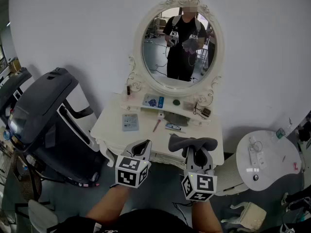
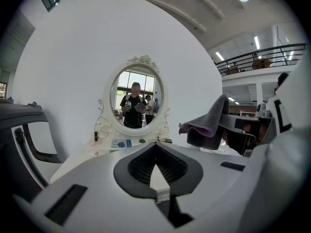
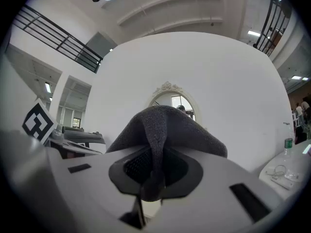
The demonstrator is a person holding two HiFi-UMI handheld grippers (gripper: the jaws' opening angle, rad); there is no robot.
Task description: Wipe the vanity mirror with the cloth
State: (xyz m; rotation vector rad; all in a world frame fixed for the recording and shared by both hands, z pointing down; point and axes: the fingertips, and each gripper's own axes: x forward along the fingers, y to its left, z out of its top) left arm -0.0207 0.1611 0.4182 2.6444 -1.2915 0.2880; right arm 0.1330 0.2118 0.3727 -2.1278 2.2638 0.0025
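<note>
1. A white dressing table (image 1: 109, 126) with carved edges is standing against a plain white wall (image 1: 73, 28), directly below the vanity mirror (image 1: 176, 47). A grey floor (image 1: 165, 179) is showing lower still.
2. The vanity mirror, an oval in an ornate white frame, is standing upright and is reflecting a person in dark clothes who is holding both tools.
3. Below the mirror, a blue-and-white box (image 1: 153, 101), a pale flat packet (image 1: 130, 122), a reddish pen-like stick (image 1: 156, 125) and a small tube (image 1: 173, 127) are lying on the tabletop.
4. Lower and to the left of the mirror, a bulky dark grey machine (image 1: 43, 115) is crowding in. Lower and to its right, a round white side table (image 1: 277, 152) is carrying items too small to name.
5. The left gripper (image 1: 142, 146) is hovering well below the mirror, its jaws pressed together with nothing between them.
6. The right gripper (image 1: 196, 152) is hovering below the mirror's right half, apart from the glass. It is clenching the grey cloth (image 1: 192, 141), which is draping over its tips.
</note>
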